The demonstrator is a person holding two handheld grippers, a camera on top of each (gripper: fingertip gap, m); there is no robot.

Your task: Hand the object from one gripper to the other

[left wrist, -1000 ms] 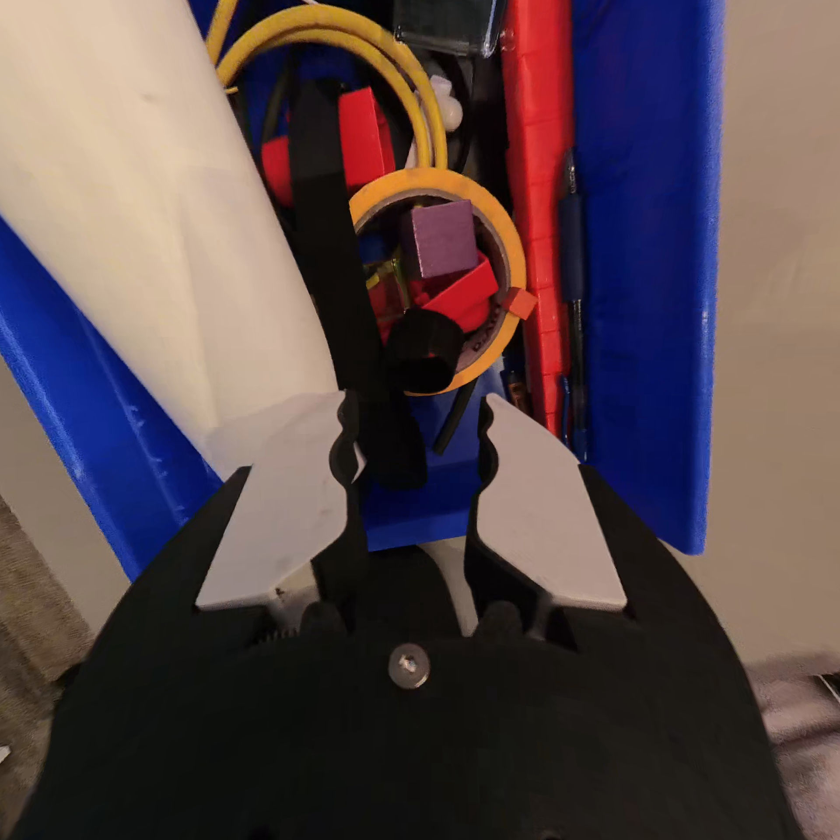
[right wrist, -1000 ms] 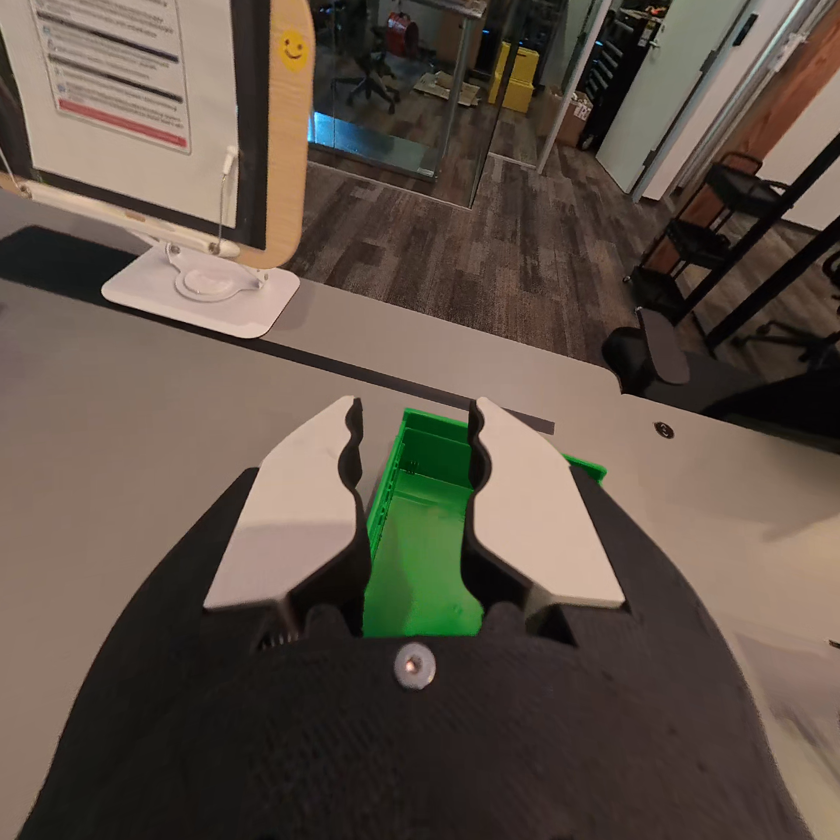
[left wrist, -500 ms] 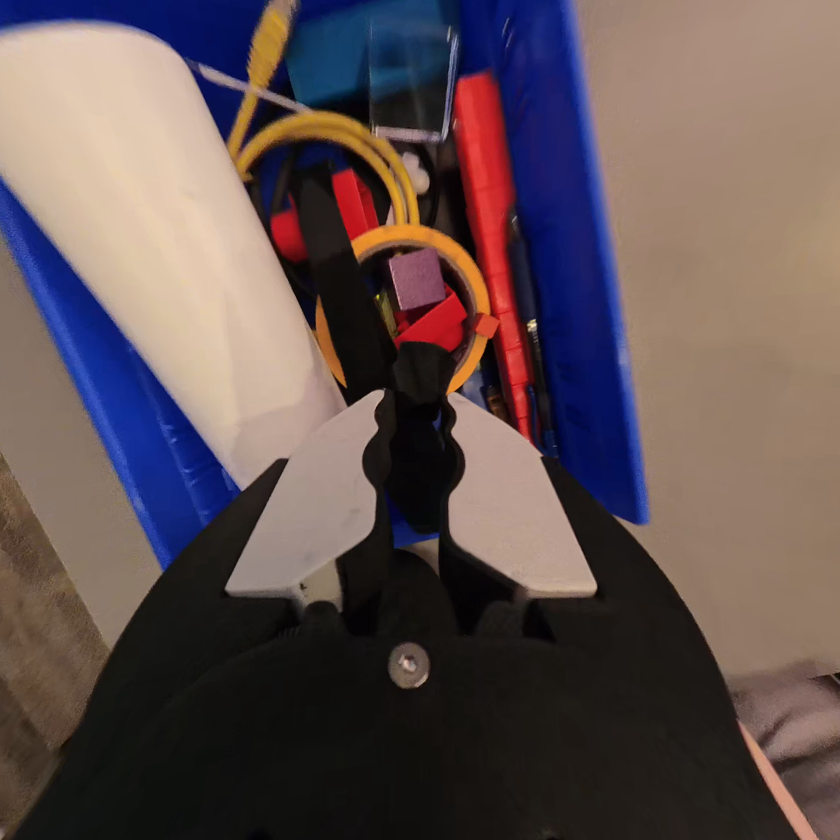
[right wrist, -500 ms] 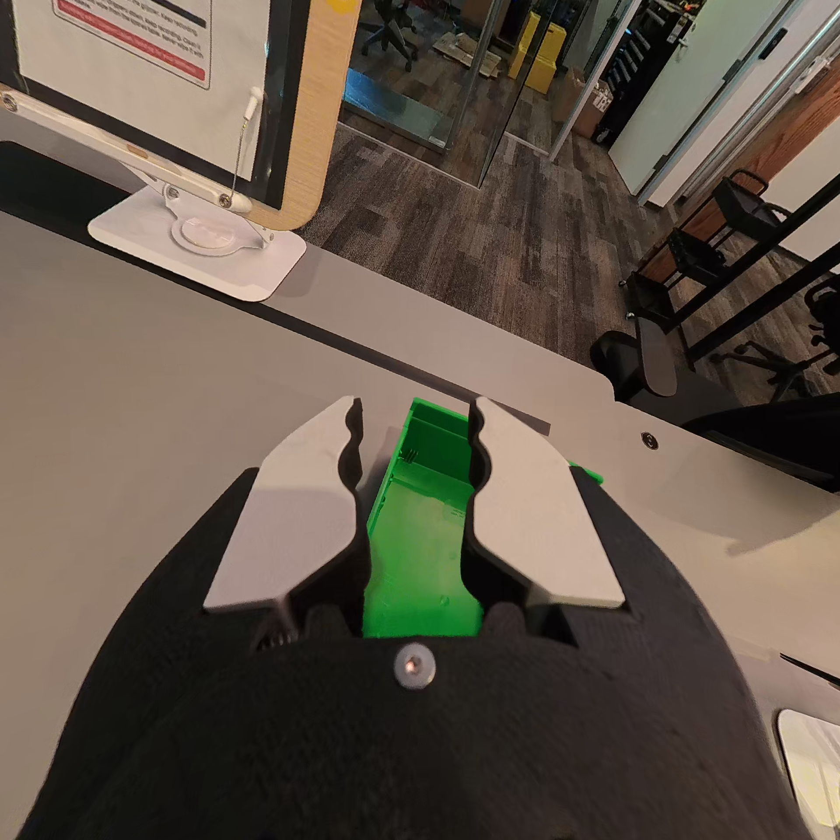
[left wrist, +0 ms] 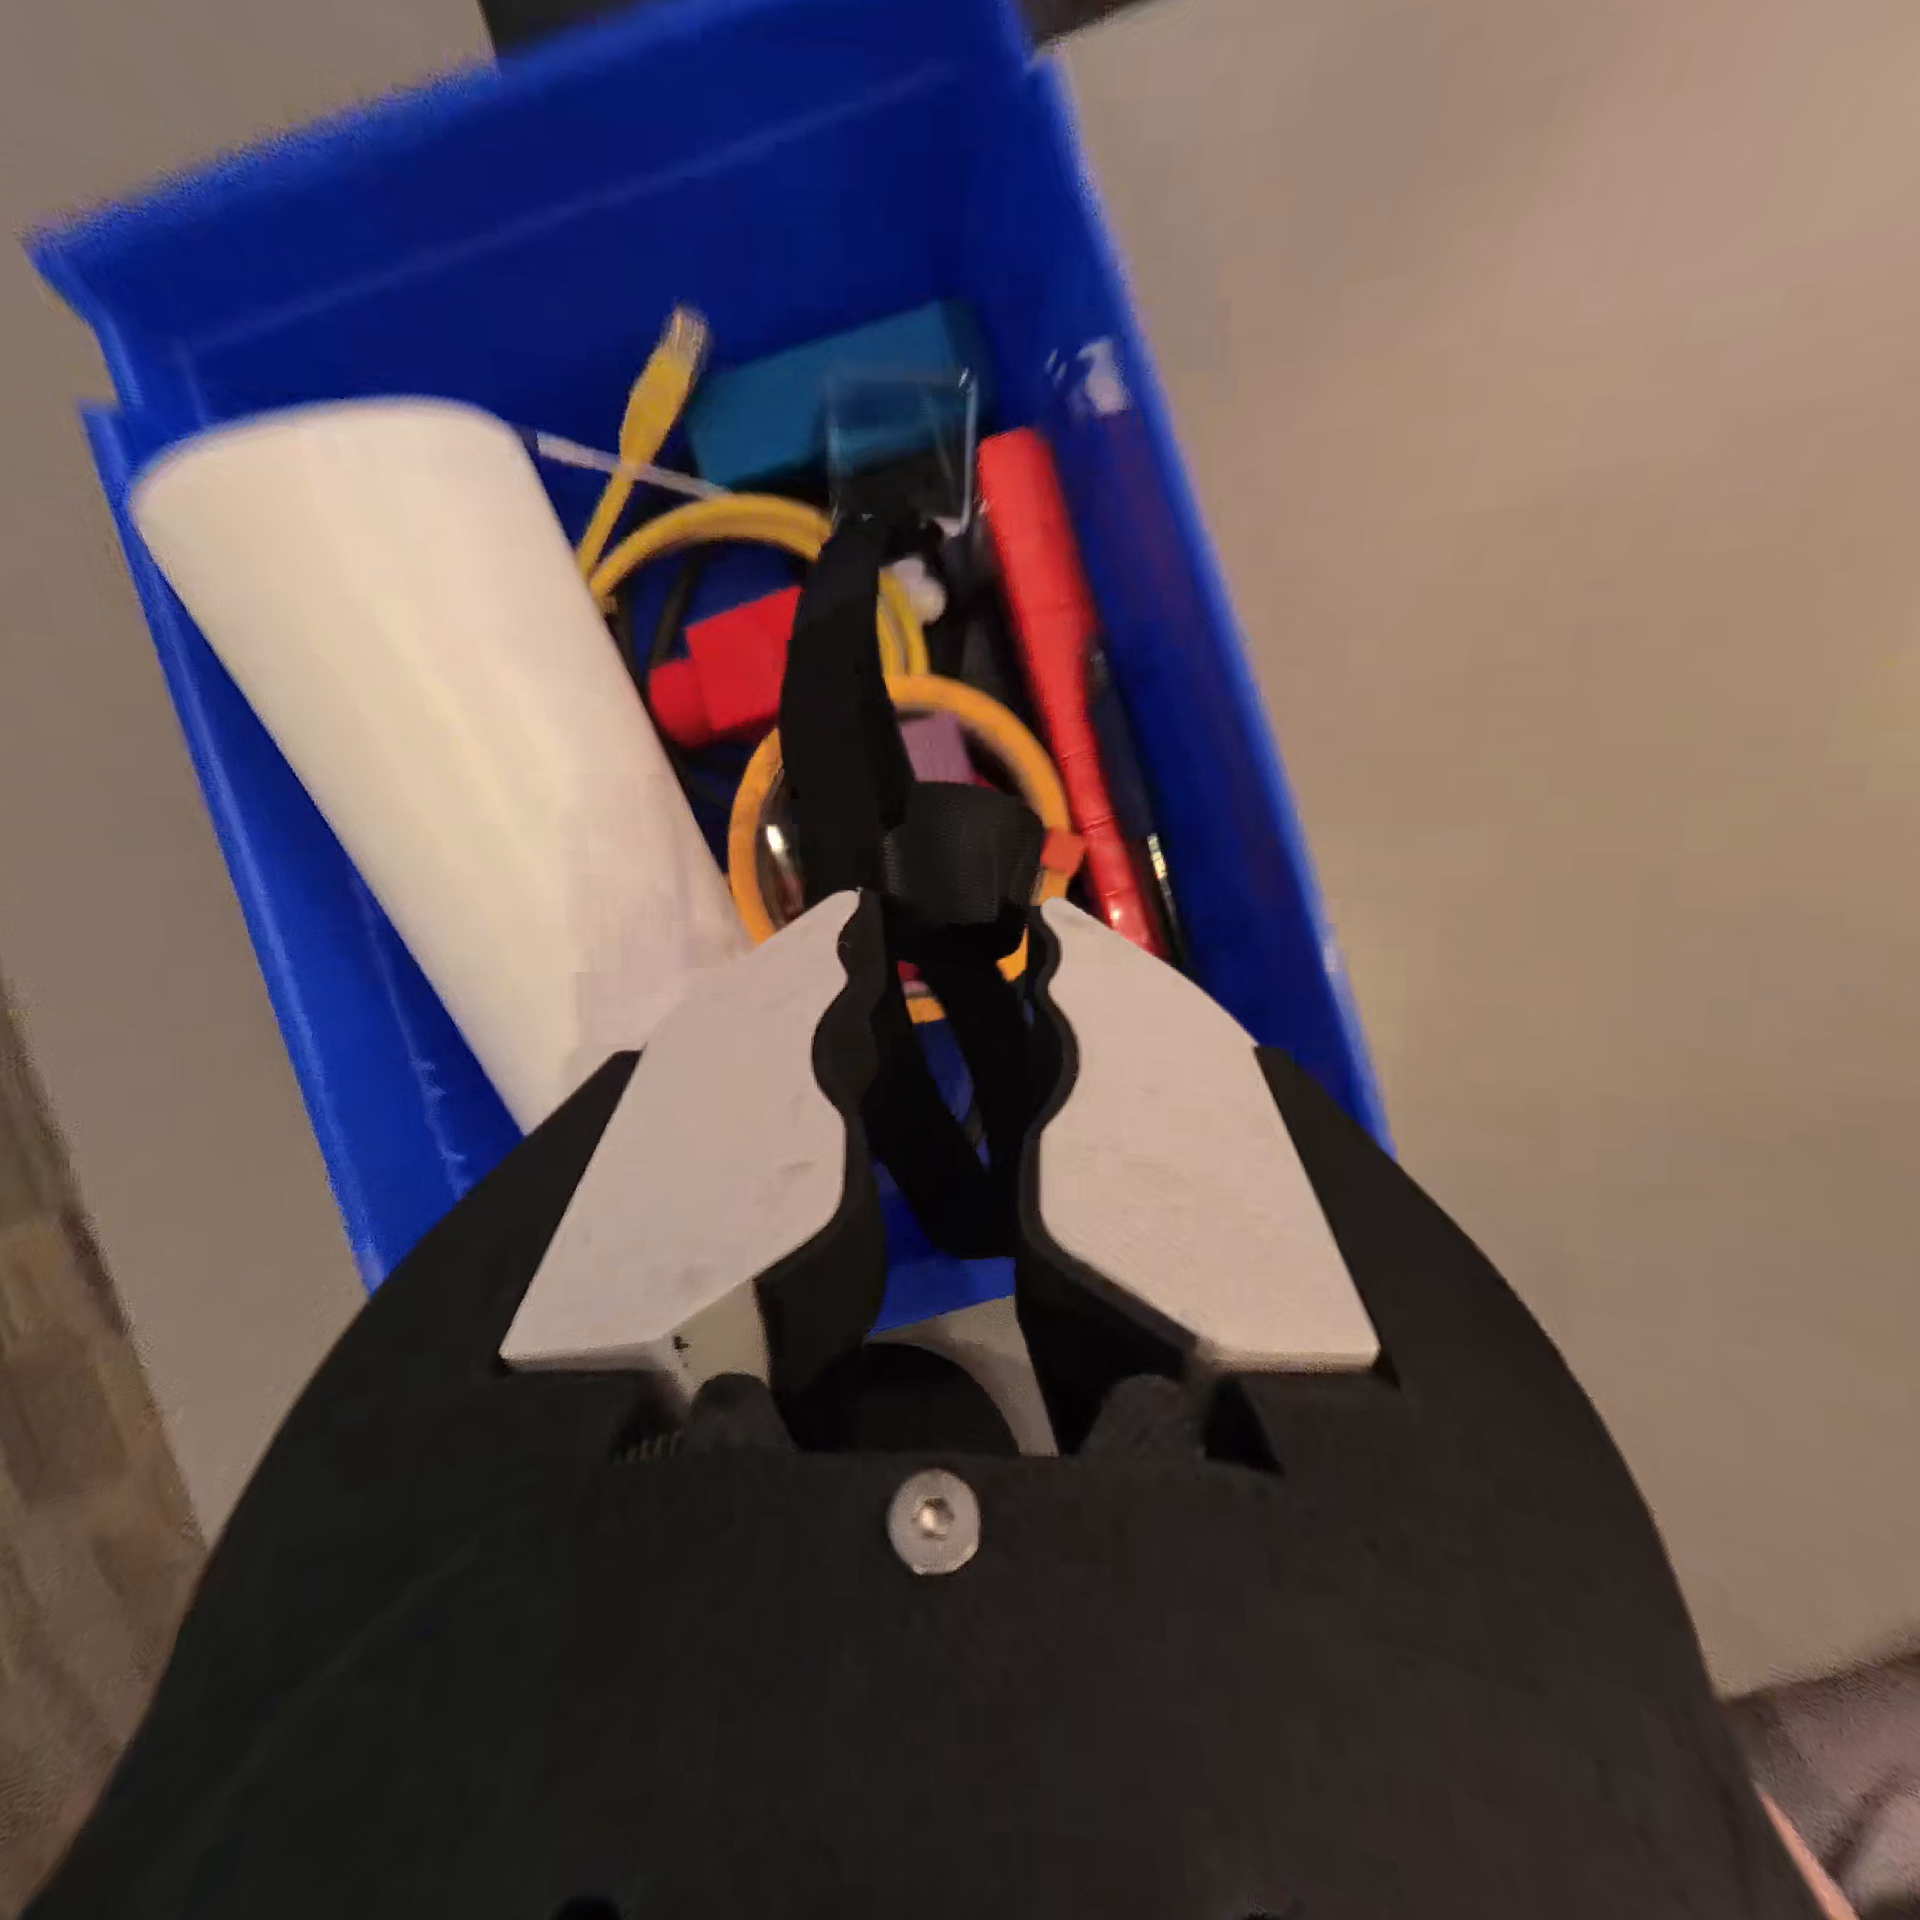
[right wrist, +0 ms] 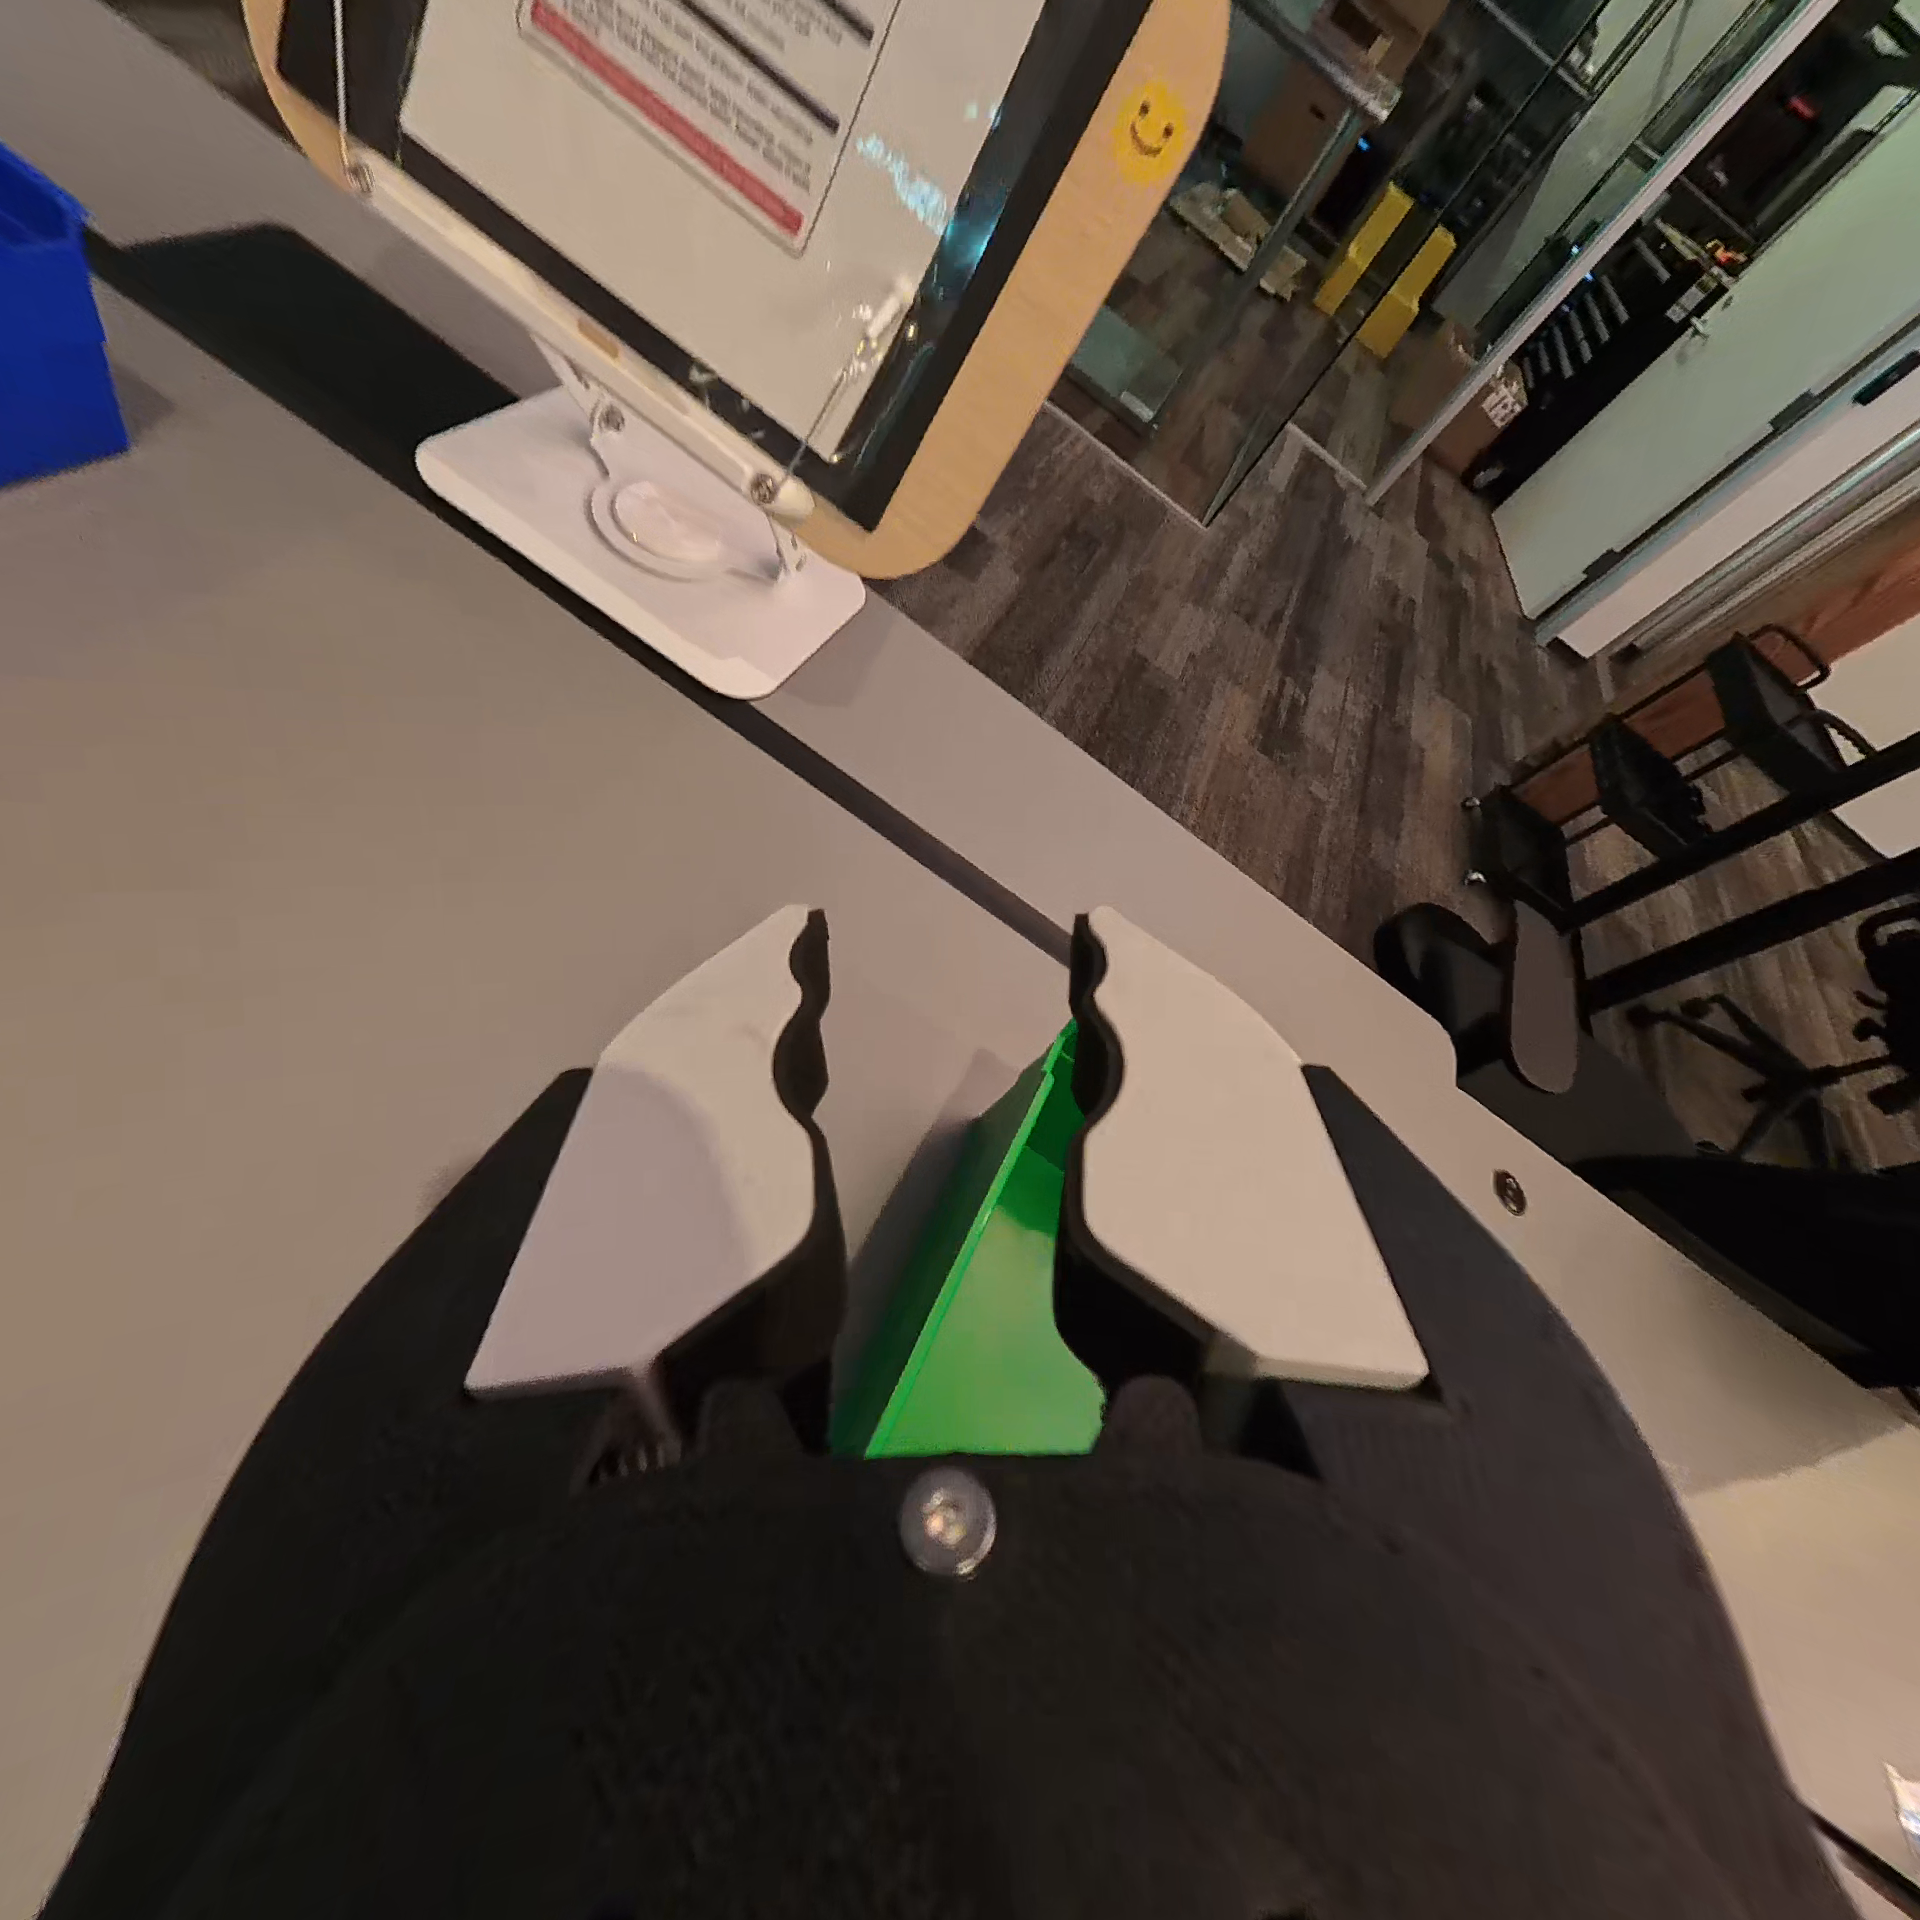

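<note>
My left claw [left wrist: 948,935] is pinched narrow around a black strap [left wrist: 940,1081], which runs up between the jaws and on past the tips, where a loop of it bunches just ahead of them. The strap hangs over a blue bin [left wrist: 1164,540] that sits on the bench [left wrist: 1558,520]. Inside the bin I see a white roll [left wrist: 416,707] lying along the left wall, a yellow cable [left wrist: 665,416], a yellow tape ring [left wrist: 1029,769] with a purple block [left wrist: 935,753] inside it, a red block [left wrist: 727,665], a long red bar [left wrist: 1049,665] against the right wall, and a teal box [left wrist: 790,416] at the far end. This view is somewhat blurred.

My right claw [right wrist: 948,940] is wide and holds nothing. Between and below its jaws lies a green tray [right wrist: 977,1309] on the grey bench [right wrist: 312,883]. Farther off on the bench stands a sign board [right wrist: 727,156] on a white base [right wrist: 644,540], with a yellow smiley sticker [right wrist: 1148,130] on its wooden edge. A corner of the blue bin [right wrist: 42,332] shows at the far left.
</note>
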